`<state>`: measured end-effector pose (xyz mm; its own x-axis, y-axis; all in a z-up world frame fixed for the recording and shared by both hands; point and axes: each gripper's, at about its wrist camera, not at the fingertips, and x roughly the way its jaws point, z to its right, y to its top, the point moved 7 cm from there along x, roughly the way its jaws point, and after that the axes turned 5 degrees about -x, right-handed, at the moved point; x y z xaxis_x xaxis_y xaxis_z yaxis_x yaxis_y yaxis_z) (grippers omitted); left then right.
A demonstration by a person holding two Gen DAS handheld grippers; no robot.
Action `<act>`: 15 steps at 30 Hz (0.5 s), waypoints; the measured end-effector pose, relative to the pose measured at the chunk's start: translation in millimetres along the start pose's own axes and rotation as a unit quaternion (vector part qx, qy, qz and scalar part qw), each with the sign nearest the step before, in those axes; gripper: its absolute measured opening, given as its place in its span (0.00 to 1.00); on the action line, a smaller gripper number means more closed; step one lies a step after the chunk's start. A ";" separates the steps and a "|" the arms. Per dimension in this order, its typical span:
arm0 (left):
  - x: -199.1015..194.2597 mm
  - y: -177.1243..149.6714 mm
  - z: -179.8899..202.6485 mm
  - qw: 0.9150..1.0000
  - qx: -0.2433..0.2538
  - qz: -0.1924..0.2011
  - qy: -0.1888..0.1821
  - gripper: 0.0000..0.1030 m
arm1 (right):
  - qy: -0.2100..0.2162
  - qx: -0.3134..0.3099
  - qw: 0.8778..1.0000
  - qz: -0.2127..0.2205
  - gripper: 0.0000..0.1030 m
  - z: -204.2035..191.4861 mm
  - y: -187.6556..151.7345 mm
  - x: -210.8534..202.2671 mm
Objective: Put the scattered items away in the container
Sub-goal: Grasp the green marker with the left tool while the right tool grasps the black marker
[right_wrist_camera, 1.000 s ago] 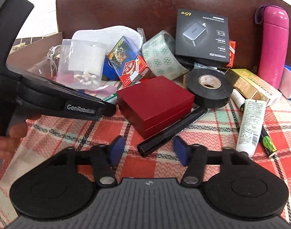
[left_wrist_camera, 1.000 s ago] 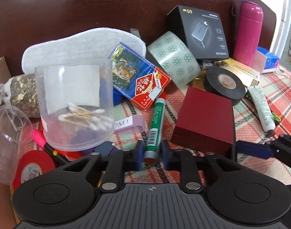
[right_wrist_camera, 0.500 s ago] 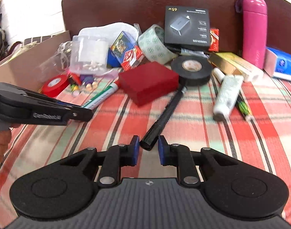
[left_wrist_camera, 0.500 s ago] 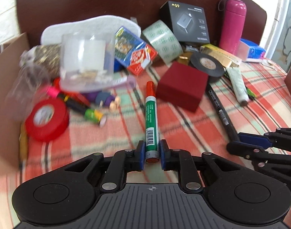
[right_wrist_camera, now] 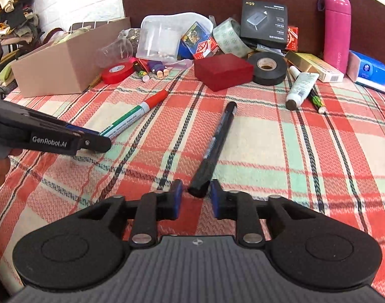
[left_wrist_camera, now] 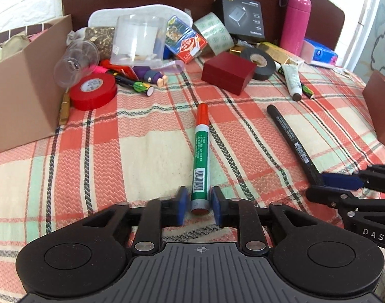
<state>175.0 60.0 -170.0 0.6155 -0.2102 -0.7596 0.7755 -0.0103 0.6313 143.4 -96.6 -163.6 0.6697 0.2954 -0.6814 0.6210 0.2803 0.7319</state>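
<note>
My left gripper (left_wrist_camera: 199, 204) is shut on the end of a green marker with a red cap (left_wrist_camera: 200, 151), which points away from me over the plaid cloth. My right gripper (right_wrist_camera: 195, 194) is shut on the end of a long black pen (right_wrist_camera: 216, 141). The left gripper (right_wrist_camera: 91, 140) with the marker (right_wrist_camera: 137, 112) shows at the left of the right wrist view. The right gripper (left_wrist_camera: 344, 184) and the pen (left_wrist_camera: 291, 139) show at the right of the left wrist view. The cardboard box (left_wrist_camera: 20, 88) stands at the left, open at the top.
A pile at the back holds red tape (left_wrist_camera: 92, 91), a clear tub (left_wrist_camera: 139, 40), a red case (left_wrist_camera: 229, 72), black tape (left_wrist_camera: 258, 63), a white tube (left_wrist_camera: 292, 80), a black carton (left_wrist_camera: 240, 17) and a pink flask (left_wrist_camera: 294, 22). Another brown box (left_wrist_camera: 380, 106) is at the right.
Both grippers have pulled back toward me, away from the pile. The left carries the green marker; the right has closed on the black pen and drawn it along.
</note>
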 end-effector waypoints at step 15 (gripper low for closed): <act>31.1 24.9 11.8 0.999 0.028 0.000 0.030 0.37 | -0.030 0.001 1.000 -0.001 0.47 13.6 28.2 42.5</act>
<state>211.8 41.7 -176.1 0.6241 -0.1512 -0.7666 0.7674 -0.0658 0.6378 194.9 -88.6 -171.9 0.6918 0.2385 -0.6816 0.6237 0.2784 0.7304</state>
